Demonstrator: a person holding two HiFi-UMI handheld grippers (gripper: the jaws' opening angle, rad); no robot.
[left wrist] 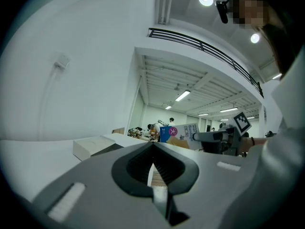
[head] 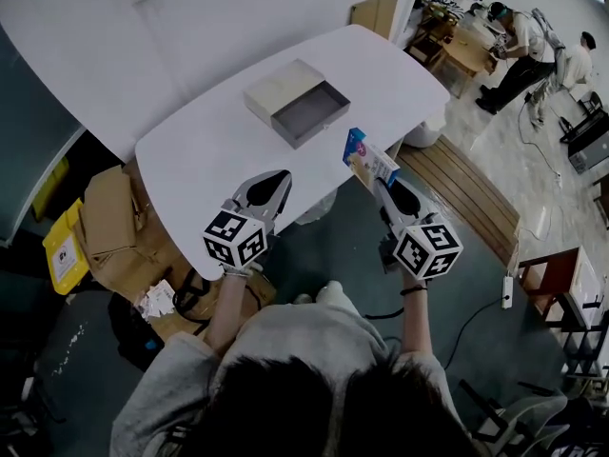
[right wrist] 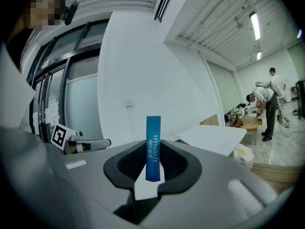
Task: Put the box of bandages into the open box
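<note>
One white tabletop carries the open box, a cream sleeve with its grey tray pulled out and empty, near the middle and well apart from the person's edge. The step in hand looks like the carry: the box of bandages is up in the air over the near right edge, not yet at the tray. It is a thin, flat carton, blue at one end and pale with print on its face, held on edge. The right hand-held gripper is clamped on its narrow sides. Next it must travel forward and left over the tray, then lower and let go. The left hand-held gripper has its jaws together, holding nothing.
</note>
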